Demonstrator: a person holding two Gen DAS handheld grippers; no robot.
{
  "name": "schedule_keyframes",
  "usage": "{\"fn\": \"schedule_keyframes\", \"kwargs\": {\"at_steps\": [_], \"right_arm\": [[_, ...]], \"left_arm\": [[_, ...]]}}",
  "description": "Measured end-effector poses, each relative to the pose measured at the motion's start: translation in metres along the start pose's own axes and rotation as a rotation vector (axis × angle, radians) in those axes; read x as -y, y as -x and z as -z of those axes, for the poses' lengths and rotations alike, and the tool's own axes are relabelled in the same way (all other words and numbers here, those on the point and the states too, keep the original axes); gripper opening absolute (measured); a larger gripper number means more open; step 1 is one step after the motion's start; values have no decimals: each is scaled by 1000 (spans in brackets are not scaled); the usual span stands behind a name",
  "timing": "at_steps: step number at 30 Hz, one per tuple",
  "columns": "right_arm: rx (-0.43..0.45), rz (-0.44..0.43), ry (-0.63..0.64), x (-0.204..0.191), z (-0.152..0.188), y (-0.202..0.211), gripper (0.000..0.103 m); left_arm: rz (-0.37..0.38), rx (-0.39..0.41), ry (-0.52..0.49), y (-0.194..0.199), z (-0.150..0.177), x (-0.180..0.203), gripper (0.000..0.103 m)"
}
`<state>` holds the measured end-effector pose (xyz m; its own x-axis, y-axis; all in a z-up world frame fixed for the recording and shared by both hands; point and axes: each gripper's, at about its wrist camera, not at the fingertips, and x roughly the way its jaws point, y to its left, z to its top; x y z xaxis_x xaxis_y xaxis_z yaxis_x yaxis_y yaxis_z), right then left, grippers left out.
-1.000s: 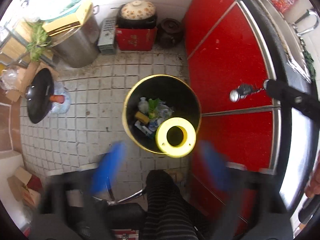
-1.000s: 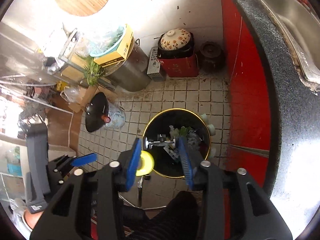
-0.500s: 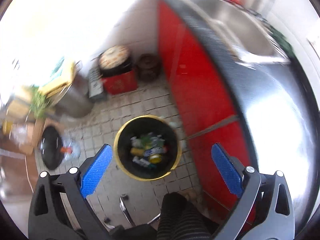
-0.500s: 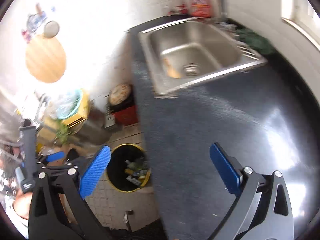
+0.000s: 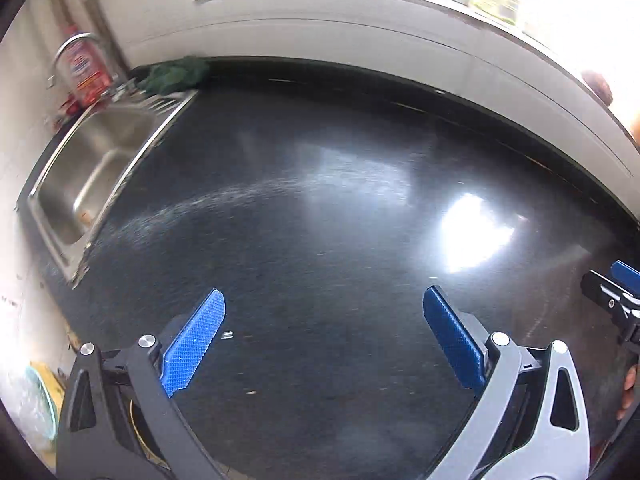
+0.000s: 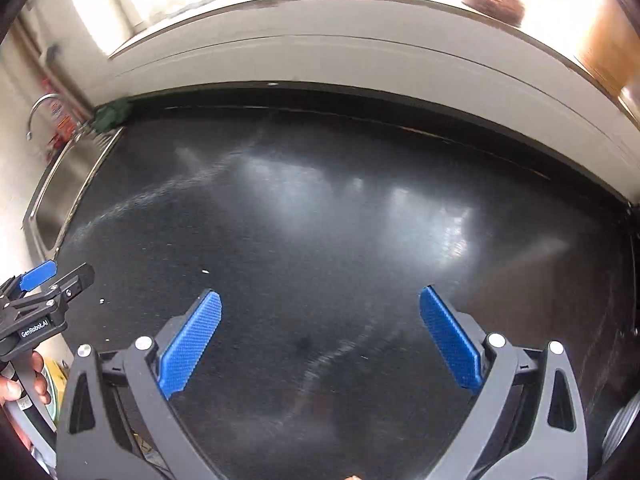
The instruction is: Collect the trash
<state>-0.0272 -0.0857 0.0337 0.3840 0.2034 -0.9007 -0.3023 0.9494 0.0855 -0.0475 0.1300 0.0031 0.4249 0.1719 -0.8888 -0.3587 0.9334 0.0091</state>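
Swung away from the black, yellow-rimmed trash bin on the floor to the glossy black stone countertop. Left gripper and right gripper both spread wide, blue pads empty. Bin only a yellow sliver at lower left, below the counter edge. Steel sink at left.
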Motion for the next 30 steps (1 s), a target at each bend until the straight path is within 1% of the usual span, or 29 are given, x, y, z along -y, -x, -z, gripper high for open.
{"fn": "schedule_keyframes", "kwargs": {"at_steps": [3, 7, 9, 13, 16, 19, 23, 26, 30], "right_arm": [[-12, 45, -99, 50, 19, 9, 96], [-34, 90, -199, 102, 54, 11, 96], [-50, 109, -247, 122, 71, 9, 96], [-66, 137, -314, 154, 97, 6, 96], [-65, 152, -337, 167, 107, 6, 96], [-62, 152, -367, 182, 115, 8, 96], [-53, 151, -391, 196, 122, 12, 96], [-51, 143, -396, 205, 121, 7, 96], [-53, 131, -388, 207, 119, 4, 96]], "left_arm": [[65, -23, -99, -10, -3, 64, 97], [116, -38, -194, -25, 5, 133, 97], [137, -49, -214, -33, 10, 162, 97], [162, -100, -280, -47, 29, 206, 97], [156, -114, -317, -52, 38, 222, 97], [156, -136, -314, -57, 42, 228, 97], [143, -139, -320, -61, 43, 229, 97], [134, -139, -314, -62, 43, 227, 97], [126, -149, -299, -59, 46, 218, 97]]}}
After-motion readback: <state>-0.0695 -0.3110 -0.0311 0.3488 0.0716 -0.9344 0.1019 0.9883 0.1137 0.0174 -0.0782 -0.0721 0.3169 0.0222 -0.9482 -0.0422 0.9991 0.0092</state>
